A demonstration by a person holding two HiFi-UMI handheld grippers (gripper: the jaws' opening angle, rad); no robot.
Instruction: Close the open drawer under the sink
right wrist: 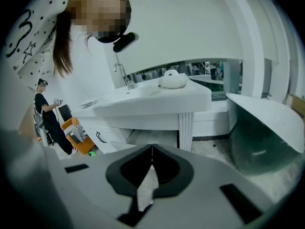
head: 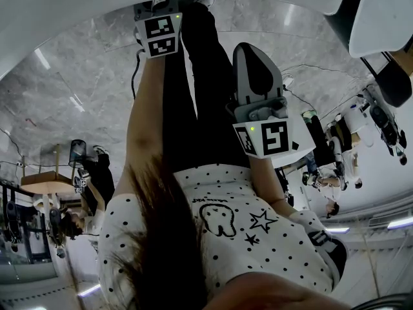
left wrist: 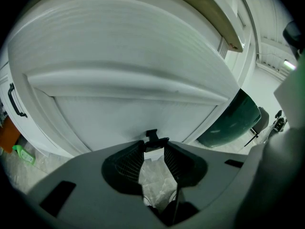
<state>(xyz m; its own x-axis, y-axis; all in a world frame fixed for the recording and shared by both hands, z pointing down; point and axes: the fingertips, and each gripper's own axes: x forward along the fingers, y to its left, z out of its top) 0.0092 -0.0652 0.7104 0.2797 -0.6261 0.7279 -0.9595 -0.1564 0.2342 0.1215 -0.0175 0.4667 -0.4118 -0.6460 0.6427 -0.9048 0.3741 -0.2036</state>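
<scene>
My left gripper [left wrist: 155, 144] is pressed close to a broad white drawer front [left wrist: 128, 113], which fills the left gripper view. A small black handle [left wrist: 152, 136] sits right between its fingertips, and the jaws look closed on it. In the right gripper view my right gripper [right wrist: 152, 149] is shut with nothing in it, held back from the white sink counter [right wrist: 152, 104] with its faucet [right wrist: 123, 74]. Under that counter a shadowed opening [right wrist: 155, 136] shows. The head view shows only my own body, the left gripper's marker cube [head: 158, 36] and the right gripper [head: 253, 60].
A dark green glass tub [right wrist: 262, 142] stands to the right of the sink unit. A white cabinet door with a black handle [right wrist: 101, 137] and an orange object [right wrist: 78, 138] lie to the left. Another person [right wrist: 47, 118] stands in the background. The floor is grey marble [head: 77, 76].
</scene>
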